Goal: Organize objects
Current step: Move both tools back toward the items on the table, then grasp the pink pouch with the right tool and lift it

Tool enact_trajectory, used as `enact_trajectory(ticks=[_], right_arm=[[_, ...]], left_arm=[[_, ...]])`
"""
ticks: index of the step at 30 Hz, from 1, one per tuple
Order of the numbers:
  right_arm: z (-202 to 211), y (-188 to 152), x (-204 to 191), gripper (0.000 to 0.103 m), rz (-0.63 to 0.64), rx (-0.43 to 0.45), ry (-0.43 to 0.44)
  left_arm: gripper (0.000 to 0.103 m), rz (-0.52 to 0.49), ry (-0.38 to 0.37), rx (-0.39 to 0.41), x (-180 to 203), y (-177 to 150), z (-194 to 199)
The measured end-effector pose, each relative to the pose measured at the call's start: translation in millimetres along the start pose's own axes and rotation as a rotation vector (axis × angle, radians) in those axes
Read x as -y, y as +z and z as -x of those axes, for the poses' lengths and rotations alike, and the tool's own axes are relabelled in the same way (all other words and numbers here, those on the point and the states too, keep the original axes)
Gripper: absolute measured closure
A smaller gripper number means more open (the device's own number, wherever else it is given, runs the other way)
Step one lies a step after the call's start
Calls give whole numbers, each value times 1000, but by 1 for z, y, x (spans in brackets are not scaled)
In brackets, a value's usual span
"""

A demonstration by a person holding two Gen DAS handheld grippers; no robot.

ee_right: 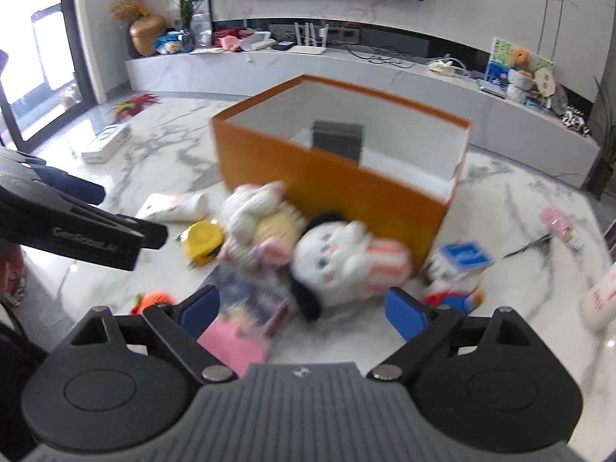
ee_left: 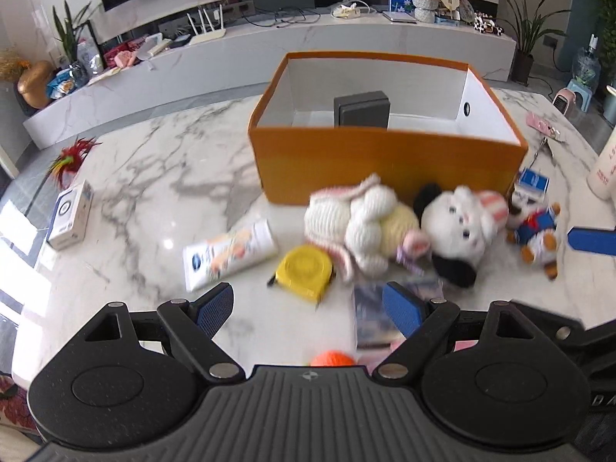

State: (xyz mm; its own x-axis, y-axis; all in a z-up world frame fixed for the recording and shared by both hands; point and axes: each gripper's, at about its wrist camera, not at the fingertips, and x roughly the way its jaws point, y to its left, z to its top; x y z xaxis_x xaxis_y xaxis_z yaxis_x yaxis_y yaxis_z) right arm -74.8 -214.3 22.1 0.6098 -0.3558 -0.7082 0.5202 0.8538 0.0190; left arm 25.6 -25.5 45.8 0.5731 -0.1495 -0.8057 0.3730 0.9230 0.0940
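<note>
An open orange box (ee_left: 385, 161) stands on the marble table (ee_left: 154, 177) with a dark grey case (ee_left: 362, 109) inside; the box also shows in the right wrist view (ee_right: 346, 188). In front of it lie a knitted white rabbit (ee_left: 358, 223), a white plush with black ears (ee_left: 458, 227) (ee_right: 346, 261), a small sailor doll (ee_left: 537, 236), a yellow tape measure (ee_left: 304, 271) (ee_right: 202, 244), a lotion tube (ee_left: 227, 254) and a dark booklet (ee_left: 371, 317) (ee_right: 250, 296). My left gripper (ee_left: 310, 308) is open and empty above the tape measure. My right gripper (ee_right: 304, 310) is open and empty, near the black-eared plush.
A white carton (ee_left: 71, 213) and a red feathery toy (ee_left: 71, 158) lie at the table's left. A blue card box (ee_right: 464, 256), pink packet (ee_right: 560, 227), scissors (ee_right: 533, 246) and white bottle (ee_right: 600, 300) are right of the orange box. An orange ball (ee_left: 333, 358) and a pink item (ee_right: 231, 342) lie close.
</note>
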Motion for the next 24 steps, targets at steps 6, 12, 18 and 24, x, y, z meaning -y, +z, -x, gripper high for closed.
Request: enact_trajectory(ticks=[6, 12, 18, 24], right_arm=[[-11, -39, -18, 9, 0, 22, 29], [-21, -62, -32, 8, 21, 46, 69], [-35, -77, -50, 6, -4, 81, 91], [-54, -85, -66, 5, -16, 73, 75]], left_arm=[[3, 61, -7, 12, -5, -40, -4], [3, 112, -2, 51, -13, -51, -11], [3, 191, 9, 92, -27, -64, -21], [3, 197, 15, 110, -35, -63, -26]])
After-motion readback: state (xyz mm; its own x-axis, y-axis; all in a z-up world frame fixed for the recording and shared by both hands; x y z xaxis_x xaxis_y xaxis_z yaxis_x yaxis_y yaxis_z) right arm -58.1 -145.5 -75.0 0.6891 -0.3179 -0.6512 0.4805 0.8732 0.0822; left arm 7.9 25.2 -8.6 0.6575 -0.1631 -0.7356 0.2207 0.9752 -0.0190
